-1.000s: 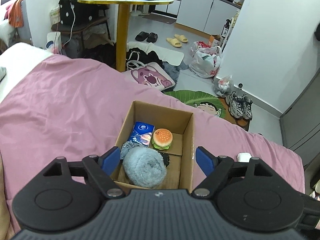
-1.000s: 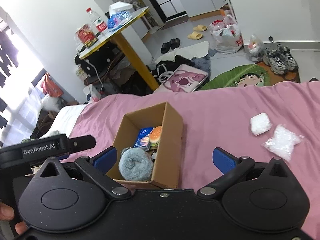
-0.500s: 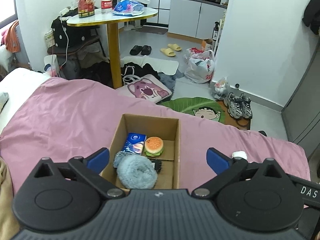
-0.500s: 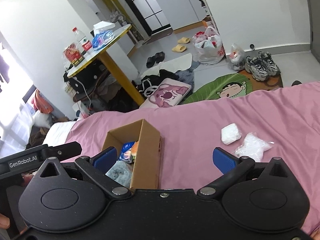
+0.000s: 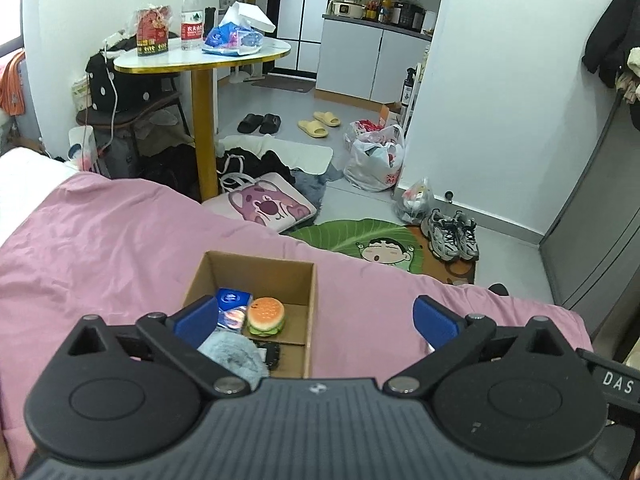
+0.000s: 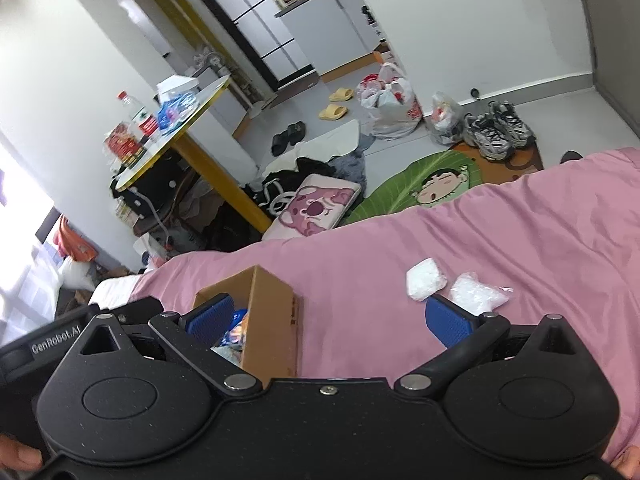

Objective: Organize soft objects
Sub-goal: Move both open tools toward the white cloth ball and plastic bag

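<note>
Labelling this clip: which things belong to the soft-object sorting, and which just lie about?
Job:
brown cardboard box
fluffy grey-blue roll
squishy burger toy
blue tissue pack
white soft pad
clear crinkly bag

Lying about:
grey sneakers
yellow slippers
pink bear cushion

In the left wrist view, the left gripper (image 5: 314,316) body is covering the near wall of the cardboard box (image 5: 256,270), most of the grey fluffy bundle (image 5: 234,354) and part of a dark item (image 5: 273,354) too small to identify. From the right wrist view, the box's side wall is hiding nearly all its contents, and the right gripper (image 6: 328,320) is overlapping the clear plastic bag (image 6: 478,296) beside the box
</note>
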A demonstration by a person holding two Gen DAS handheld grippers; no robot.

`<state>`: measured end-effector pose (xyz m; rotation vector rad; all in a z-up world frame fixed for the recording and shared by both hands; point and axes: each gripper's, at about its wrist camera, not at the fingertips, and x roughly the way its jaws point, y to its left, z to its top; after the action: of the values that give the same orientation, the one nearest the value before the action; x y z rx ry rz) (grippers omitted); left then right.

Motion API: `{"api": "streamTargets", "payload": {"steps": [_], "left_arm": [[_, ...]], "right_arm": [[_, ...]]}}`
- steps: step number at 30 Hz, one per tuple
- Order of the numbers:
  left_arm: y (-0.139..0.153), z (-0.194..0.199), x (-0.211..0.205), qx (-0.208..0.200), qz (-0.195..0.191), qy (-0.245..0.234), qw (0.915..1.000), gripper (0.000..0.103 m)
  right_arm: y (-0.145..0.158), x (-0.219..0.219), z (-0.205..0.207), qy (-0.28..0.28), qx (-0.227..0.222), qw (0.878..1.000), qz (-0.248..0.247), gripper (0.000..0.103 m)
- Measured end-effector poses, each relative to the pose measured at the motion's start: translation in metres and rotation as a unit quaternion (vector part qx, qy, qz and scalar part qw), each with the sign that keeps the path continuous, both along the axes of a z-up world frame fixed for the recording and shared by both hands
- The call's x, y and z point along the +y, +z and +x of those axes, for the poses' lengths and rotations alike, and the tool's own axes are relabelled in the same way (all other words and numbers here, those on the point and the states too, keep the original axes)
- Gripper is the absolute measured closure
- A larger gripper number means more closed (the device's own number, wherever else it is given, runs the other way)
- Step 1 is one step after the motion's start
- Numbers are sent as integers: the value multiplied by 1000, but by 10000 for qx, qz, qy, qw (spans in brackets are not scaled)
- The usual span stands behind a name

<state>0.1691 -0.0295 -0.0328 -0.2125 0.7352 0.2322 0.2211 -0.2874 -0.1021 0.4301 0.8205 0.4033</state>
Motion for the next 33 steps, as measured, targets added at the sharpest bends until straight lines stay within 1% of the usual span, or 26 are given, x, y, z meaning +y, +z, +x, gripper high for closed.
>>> {"api": "streamTargets", "payload": {"steps": [3, 6, 11, 14, 16, 18, 22, 26, 28, 30, 31, 33], "left_arm": [[-5, 6, -4, 77, 8, 7, 10000, 0], [-10, 12, -10, 152, -24, -103, 9998, 0], [-22, 25, -22, 213, 95, -204, 9995, 0], [-30, 33, -27, 329, 7, -283, 9991, 0], [-34, 38, -30, 366, -54, -323, 9988, 0], [-38, 44, -32, 421, -121, -369, 9984, 0], [-47, 55, -37, 475, -230, -468, 9975, 0], [-57, 70, -43, 618, -211, -536, 9964, 1], [-60, 76, -47, 587, -230, -630, 9960, 1], [-65, 83, -50, 616, -238, -652, 9957, 1], [-68, 86, -51, 640, -254, -660, 9954, 1], [-75, 94, -52, 699, -313, -688, 9947, 1]], "right_arm": [[-6, -8, 3, -169, 77, 9998, 35, 0], [-13, -16, 7, -326, 149, 9993, 68, 0], [-24, -23, 14, -521, 316, 9980, 167, 0], [-32, -28, 20, -705, 373, 9967, 166, 1], [-39, -33, 25, -833, 469, 9953, 166, 5], [-47, -38, 30, -959, 599, 9934, 198, 11], [-59, -44, 37, -1167, 797, 9897, 228, 15], [-71, -48, 42, -1320, 1017, 9853, 373, 22], [-79, -51, 46, -1406, 1195, 9819, 433, 25], [-87, -54, 49, -1493, 1344, 9784, 483, 31], [-91, -56, 51, -1546, 1408, 9766, 498, 32], [-98, -58, 52, -1636, 1516, 9734, 523, 38]]}}
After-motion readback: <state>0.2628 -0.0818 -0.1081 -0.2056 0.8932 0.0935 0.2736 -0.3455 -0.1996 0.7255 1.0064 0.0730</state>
